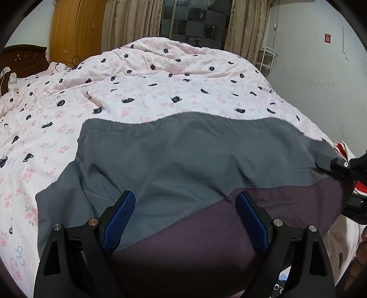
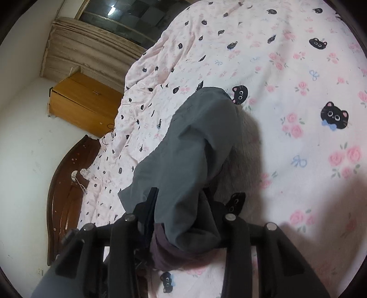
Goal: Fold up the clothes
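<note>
Nearest the left gripper (image 1: 185, 220), the grey garment (image 1: 174, 158) lies spread across the bed, its purple inner face (image 1: 190, 243) turned up along the near edge. That gripper's jaws stand well apart, the blue pads either side of the near hem with cloth running between them; nothing is pinched there.

Off to the right, the right gripper (image 2: 181, 206) has a bunched corner of the same garment between its jaws. The fabric fills the gap and rises off the quilt with a shadow beneath it, so I judge those jaws clamped on the cloth, though the fabric hides the pads themselves.

The cloth looks thin and smooth, a light woven stuff with stitched seams. It drapes, sags between held points and throws soft ripples, so I would expect it to weigh little, to slip somewhat on itself, and to keep no shape of its own. Nothing about it seems fragile. The doubled, stitched hem and the corners give the firmest hold; a pinch in the middle of a panel would likely only pull up a tent of cloth. Held by one corner alone, it would probably hang and twist, so a matching hold on the near hem would keep an edge straight.

Beyond the garment the pink cat-print quilt (image 1: 160, 87) covers the bed, rumpled and soft underneath. Farther off stand the wooden wardrobe (image 1: 75, 29) and curtains (image 1: 130, 20).
</note>
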`<action>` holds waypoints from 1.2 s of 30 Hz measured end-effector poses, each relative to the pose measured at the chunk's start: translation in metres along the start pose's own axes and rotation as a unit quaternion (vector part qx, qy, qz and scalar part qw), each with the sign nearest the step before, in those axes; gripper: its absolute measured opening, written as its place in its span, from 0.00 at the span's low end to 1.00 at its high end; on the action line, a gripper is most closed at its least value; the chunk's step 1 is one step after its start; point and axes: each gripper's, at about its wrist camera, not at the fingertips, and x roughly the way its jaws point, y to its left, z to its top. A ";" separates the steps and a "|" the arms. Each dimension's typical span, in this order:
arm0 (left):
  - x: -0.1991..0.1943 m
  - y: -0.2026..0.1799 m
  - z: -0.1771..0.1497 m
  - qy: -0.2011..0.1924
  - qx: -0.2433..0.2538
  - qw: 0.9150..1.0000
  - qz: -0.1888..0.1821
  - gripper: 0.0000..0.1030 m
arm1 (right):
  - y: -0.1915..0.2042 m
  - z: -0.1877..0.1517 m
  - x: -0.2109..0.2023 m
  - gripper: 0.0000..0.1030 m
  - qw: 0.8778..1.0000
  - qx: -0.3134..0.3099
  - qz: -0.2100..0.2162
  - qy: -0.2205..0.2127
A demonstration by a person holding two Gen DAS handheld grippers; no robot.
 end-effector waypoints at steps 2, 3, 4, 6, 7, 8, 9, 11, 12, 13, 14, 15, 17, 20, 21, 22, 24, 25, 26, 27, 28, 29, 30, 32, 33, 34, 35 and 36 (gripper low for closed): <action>-0.007 0.000 0.005 -0.017 -0.004 1.000 0.001 0.85 | -0.001 0.000 -0.001 0.36 1.000 0.000 -0.002 -0.002; -0.008 0.001 0.007 -0.022 -0.007 1.000 0.001 0.85 | -0.001 0.001 -0.001 0.36 1.000 0.001 0.000 -0.002; -0.009 0.001 0.010 -0.028 -0.009 1.000 0.002 0.85 | -0.002 0.001 -0.002 0.36 1.000 0.001 0.001 -0.002; -0.011 0.002 0.016 -0.040 -0.014 0.999 0.004 0.85 | -0.002 0.002 -0.002 0.36 1.000 0.001 0.003 -0.002; -0.009 0.002 0.019 -0.037 -0.013 0.999 0.005 0.85 | -0.001 0.003 -0.002 0.36 1.000 -0.002 0.004 -0.001; -0.002 0.002 0.020 -0.025 -0.012 1.000 0.008 0.85 | -0.001 0.003 -0.002 0.36 1.000 -0.004 0.004 -0.001; 0.005 0.002 0.021 -0.012 -0.010 1.000 0.012 0.85 | 0.000 0.004 -0.001 0.36 1.000 -0.006 0.004 0.000; 0.021 -0.002 0.017 0.025 0.002 0.999 0.021 0.86 | 0.001 0.004 -0.001 0.36 1.000 -0.011 0.004 0.002; 0.028 -0.004 0.015 0.038 0.010 0.999 0.026 0.87 | 0.002 0.004 -0.001 0.36 1.000 -0.013 0.004 0.003; 0.029 -0.007 0.015 0.040 0.015 0.999 0.031 0.87 | 0.004 0.004 -0.001 0.36 1.000 -0.019 0.002 0.004; 0.031 -0.009 0.014 0.042 0.020 0.998 0.036 0.87 | 0.006 0.004 0.000 0.36 1.000 -0.024 0.000 0.004; 0.031 -0.009 0.014 0.042 0.021 0.998 0.037 0.87 | 0.009 0.004 0.000 0.36 1.000 -0.030 -0.002 0.004; 0.030 -0.008 0.013 0.040 0.018 0.998 0.035 0.87 | 0.017 0.004 0.000 0.36 0.999 -0.043 -0.006 0.003; 0.015 -0.002 0.014 0.023 -0.002 0.999 0.025 0.86 | 0.031 0.003 -0.001 0.36 0.997 -0.069 -0.015 -0.005; 0.007 0.000 0.014 0.018 -0.011 1.000 0.021 0.86 | 0.036 0.003 -0.001 0.36 0.997 -0.079 -0.020 -0.008; 0.002 0.001 0.014 0.016 -0.013 1.000 0.017 0.86 | 0.042 0.002 -0.003 0.36 0.996 -0.088 -0.024 -0.011; -0.011 -0.002 0.010 0.013 0.001 1.000 0.009 0.86 | 0.051 0.002 -0.005 0.36 0.994 -0.103 -0.031 -0.017; -0.016 -0.003 0.007 0.008 0.009 1.000 0.008 0.86 | 0.054 0.002 -0.005 0.36 0.993 -0.108 -0.033 -0.018; -0.018 -0.005 0.004 0.004 0.017 1.000 0.010 0.87 | 0.059 0.002 -0.005 0.36 0.993 -0.114 -0.036 -0.019; -0.021 -0.007 -0.001 -0.001 0.028 1.000 0.012 0.87 | 0.062 0.001 -0.004 0.36 0.992 -0.121 -0.038 -0.020; -0.020 -0.009 -0.005 -0.004 0.040 0.999 0.015 0.87 | 0.065 0.000 -0.003 0.36 0.991 -0.128 -0.041 -0.020; -0.015 -0.012 -0.011 -0.005 0.056 0.998 0.019 0.87 | 0.068 -0.002 -0.002 0.36 0.990 -0.135 -0.044 -0.020; -0.011 -0.012 -0.013 -0.003 0.061 0.998 0.019 0.87 | 0.071 -0.003 0.000 0.33 0.989 -0.142 -0.047 -0.019; -0.009 -0.011 -0.013 0.002 0.060 0.998 0.016 0.87 | 0.079 -0.010 0.004 0.33 0.985 -0.161 -0.056 -0.014; -0.011 -0.009 -0.010 0.004 0.055 0.998 0.013 0.87 | 0.084 -0.013 0.006 0.33 0.983 -0.172 -0.061 -0.014; -0.013 -0.007 -0.008 0.006 0.051 0.999 0.009 0.87 | 0.088 -0.015 0.007 0.33 0.981 -0.182 -0.065 -0.014; -0.015 -0.006 -0.006 0.008 0.047 0.999 0.006 0.87 | 0.092 -0.017 0.007 0.33 0.979 -0.192 -0.069 -0.015; -0.017 -0.004 -0.004 0.010 0.043 0.999 0.003 0.86 | 0.097 -0.018 0.007 0.33 0.977 -0.202 -0.072 -0.017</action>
